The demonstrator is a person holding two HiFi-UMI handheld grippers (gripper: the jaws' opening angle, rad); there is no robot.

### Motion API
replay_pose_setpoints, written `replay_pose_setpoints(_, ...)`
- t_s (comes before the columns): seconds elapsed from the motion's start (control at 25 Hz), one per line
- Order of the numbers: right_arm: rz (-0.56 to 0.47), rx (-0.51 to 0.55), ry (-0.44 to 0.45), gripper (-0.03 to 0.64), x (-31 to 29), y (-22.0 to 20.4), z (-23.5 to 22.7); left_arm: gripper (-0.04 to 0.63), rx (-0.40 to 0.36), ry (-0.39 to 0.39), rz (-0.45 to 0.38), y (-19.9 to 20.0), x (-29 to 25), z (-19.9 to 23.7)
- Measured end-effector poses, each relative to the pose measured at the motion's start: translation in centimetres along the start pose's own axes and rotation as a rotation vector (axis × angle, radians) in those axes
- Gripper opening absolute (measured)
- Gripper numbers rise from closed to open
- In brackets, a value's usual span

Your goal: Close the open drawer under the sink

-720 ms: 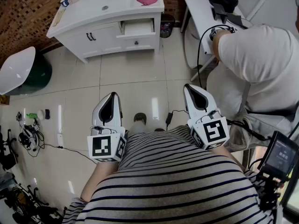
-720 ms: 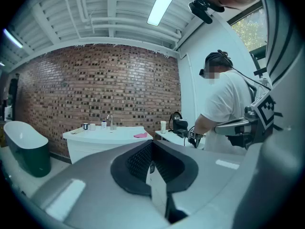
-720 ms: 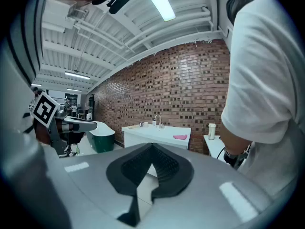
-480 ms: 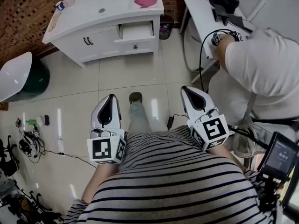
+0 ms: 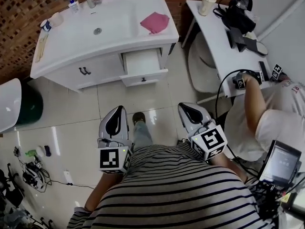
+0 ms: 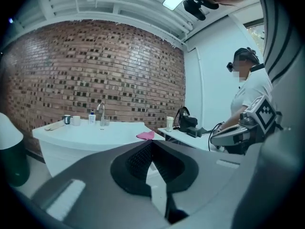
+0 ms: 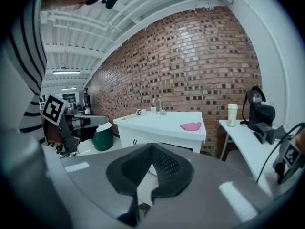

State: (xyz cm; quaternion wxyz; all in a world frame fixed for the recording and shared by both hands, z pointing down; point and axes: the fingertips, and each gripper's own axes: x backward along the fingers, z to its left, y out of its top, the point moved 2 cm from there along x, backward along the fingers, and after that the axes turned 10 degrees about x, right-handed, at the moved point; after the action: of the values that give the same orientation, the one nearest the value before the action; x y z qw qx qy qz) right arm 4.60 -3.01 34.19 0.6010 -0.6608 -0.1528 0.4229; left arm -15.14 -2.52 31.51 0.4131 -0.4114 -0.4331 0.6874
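The white sink cabinet (image 5: 71,51) stands against the brick wall, and its right-hand drawer (image 5: 142,62) is pulled out and looks bare inside. A pink cloth (image 5: 155,22) lies on the countertop above it. My left gripper (image 5: 117,110) and right gripper (image 5: 186,107) hover over the tiled floor well short of the cabinet, both shut and holding nothing. In the left gripper view the shut jaws (image 6: 151,142) point at the cabinet (image 6: 90,133). The right gripper's jaw tips (image 7: 151,146) also meet, with the cabinet (image 7: 162,127) beyond them. The jaws hide the drawer in both gripper views.
A white table (image 5: 220,42) with a cup (image 5: 207,3) and a black machine (image 5: 238,9) stands right of the cabinet. A seated person (image 5: 274,123) is at the right. A green bin with a white lid (image 5: 14,106) is left. Cables and small items (image 5: 28,175) litter the floor.
The view has moved forward, so the cabinet and its open drawer are nearer and larger. Both grippers kept their pose and stayed shut.
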Motion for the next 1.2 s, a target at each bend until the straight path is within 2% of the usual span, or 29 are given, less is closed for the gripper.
replay_pose_setpoints(0.2, 0.083, -0.096, -0.020, 0.000, -10.6, -0.7, -2.9, 0.014, -0.013, -0.097, 0.083, 1.7, -9.1, 6.1)
replay_pose_setpoints(0.32, 0.141, -0.091, -0.023, 0.000, -16.0, -2.9, -4.6, 0.014, -0.015, -0.102, 0.098, 1.6, -14.0, 9.0)
replay_pose_setpoints(0.44, 0.195, -0.094, -0.001, 0.000, -19.9, -6.9, -4.4, 0.014, 0.008, -0.078, 0.112, -0.2, -16.9, 11.1)
replay_pose_setpoints(0.64, 0.268, -0.097, -0.014, 0.000, -25.1, -16.2, -4.5, 0.014, 0.034, -0.022, 0.127, -4.8, -19.0, 13.5)
replay_pose_setpoints(0.8, 0.259, -0.051, -0.067, 0.000, -29.1, -21.5, -6.0, 0.014, 0.039, 0.006, 0.136, -8.7, -20.1, 14.6)
replay_pose_setpoints(0.96, 0.236, -0.060, -0.123, 0.000, -31.0, -23.1, -7.1, 0.014, 0.034, 0.011, 0.150, -10.6, -20.6, 14.9)
replay_pose_setpoints(1.2, 0.230, -0.073, -0.110, 0.000, -32.2, -23.4, -7.3, 0.014, 0.032, 0.027, 0.149, -10.7, -20.9, 15.6)
